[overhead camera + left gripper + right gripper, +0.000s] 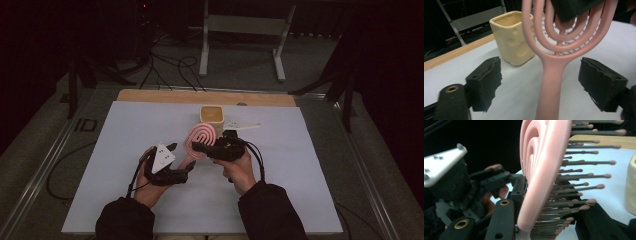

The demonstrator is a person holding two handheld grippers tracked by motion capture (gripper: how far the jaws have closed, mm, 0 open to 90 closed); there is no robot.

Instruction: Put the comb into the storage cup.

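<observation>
Left gripper view shows the pink hairbrush (556,50) upright above the tabletop (521,82), its handle running down between the left tool's (547,82) pads, which stand spread and clear of it. Right tool (544,220) is pressed together on the brush head, one pad on the looped back, the other among the bristles. It looks light, stiff plastic, smooth and likely slippery on the handle; the open loops give a surer hold than the yielding bristles. Just behind stands a cream cup (512,37).
</observation>
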